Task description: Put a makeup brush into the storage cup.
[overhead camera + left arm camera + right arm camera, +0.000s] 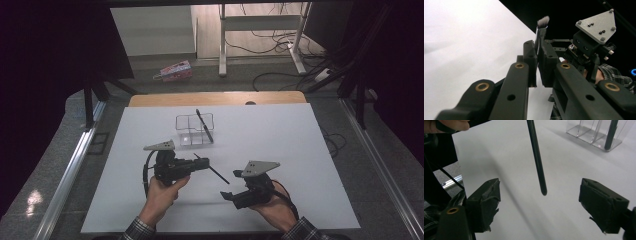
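Observation:
My left gripper (200, 164) is shut on a thin make-up brush (216, 173). In the left gripper view the brush's silver ferrule and pale bristles (543, 23) stick out past the closed jaws of my left gripper (537, 50). Its black handle (537, 160) runs down and to the right, ending in the air in front of my right gripper (539, 192). There the jaws stand wide apart and touch nothing. In the high view my right gripper (229, 186) sits just below the handle's end. A clear organiser (194, 130) farther back holds a second black brush (205, 125).
The white table top (280, 150) reaches to a wooden strip at the far edge. The clear organiser (586, 132) with its dark brush (611, 132) lies beyond my right gripper. The other gripper with its grey plate (596, 27) shows in the left gripper view. Metal rails flank the table.

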`<state>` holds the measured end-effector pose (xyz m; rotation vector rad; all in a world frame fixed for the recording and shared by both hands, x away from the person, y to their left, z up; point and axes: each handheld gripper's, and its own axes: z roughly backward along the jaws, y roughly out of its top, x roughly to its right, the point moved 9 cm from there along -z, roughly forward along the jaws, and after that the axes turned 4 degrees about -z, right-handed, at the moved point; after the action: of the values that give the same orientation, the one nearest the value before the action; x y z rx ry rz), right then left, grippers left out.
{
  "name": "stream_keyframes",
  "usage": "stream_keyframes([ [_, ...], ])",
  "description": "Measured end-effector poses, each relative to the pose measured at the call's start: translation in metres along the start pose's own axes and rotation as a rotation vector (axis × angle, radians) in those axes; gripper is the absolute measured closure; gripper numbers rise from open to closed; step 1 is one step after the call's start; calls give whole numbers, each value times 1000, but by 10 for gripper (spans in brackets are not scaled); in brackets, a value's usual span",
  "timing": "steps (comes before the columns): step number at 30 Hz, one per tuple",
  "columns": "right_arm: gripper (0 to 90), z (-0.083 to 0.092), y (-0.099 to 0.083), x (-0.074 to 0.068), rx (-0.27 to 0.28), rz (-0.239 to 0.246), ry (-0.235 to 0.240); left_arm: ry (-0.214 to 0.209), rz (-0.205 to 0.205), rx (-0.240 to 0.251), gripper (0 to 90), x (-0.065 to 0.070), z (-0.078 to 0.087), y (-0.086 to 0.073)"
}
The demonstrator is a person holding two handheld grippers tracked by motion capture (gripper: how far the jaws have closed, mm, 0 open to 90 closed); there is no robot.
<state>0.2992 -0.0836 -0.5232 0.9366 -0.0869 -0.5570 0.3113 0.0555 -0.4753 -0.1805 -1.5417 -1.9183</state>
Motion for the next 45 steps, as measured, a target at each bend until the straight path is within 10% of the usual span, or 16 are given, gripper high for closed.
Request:
stream_keyframes([
  [45, 44, 27, -15, 23, -54, 10, -72, 211, -124, -82, 851, -11, 17, -1],
])
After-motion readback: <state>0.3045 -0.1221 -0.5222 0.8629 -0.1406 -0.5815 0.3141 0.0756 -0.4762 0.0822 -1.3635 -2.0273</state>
